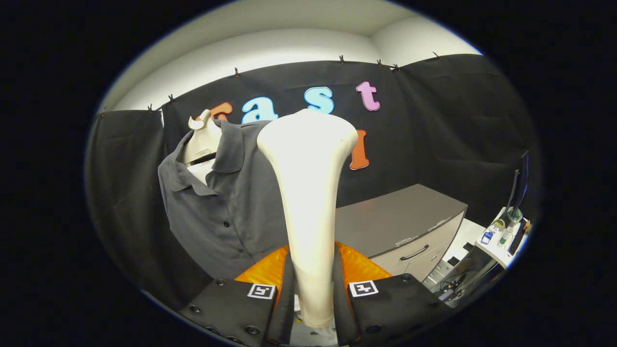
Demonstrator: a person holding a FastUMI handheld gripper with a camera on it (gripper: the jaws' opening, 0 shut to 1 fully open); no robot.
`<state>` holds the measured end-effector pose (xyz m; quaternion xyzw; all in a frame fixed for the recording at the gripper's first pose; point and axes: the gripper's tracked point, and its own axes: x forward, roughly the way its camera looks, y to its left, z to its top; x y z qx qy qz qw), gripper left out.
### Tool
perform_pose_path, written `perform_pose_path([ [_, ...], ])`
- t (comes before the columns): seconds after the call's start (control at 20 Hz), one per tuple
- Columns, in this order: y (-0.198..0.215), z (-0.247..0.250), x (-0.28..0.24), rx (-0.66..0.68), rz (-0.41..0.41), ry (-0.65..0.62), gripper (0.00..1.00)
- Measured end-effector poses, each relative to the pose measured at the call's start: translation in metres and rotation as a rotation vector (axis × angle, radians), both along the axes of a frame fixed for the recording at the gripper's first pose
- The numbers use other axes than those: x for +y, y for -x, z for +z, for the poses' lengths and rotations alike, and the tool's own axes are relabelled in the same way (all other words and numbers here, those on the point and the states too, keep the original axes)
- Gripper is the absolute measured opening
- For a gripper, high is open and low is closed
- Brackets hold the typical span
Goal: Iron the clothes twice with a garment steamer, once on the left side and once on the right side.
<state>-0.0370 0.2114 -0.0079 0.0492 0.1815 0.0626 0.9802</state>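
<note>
A cream garment steamer (308,193) stands up between the fingers of my gripper (312,270), which is shut on its handle. Its wide head rises well above the fingertips. Beyond it and to the left hangs a dark grey polo shirt (226,212) on a pale dress form (205,140), collar open and buttons down the front. The steamer head sits just right of the collar, in front of the shirt's right side; I cannot tell whether it touches the cloth.
A grey cabinet (400,226) with drawers and a dark handle stands to the right of the shirt. Farther right is a white table (499,241) with bottles, a monitor and cables below it.
</note>
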Motion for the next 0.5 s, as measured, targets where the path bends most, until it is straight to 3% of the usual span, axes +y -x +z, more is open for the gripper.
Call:
perform_pose_path([
  [0.5, -0.006, -0.022, 0.002, 0.040, 0.015, -0.005, 0.42],
])
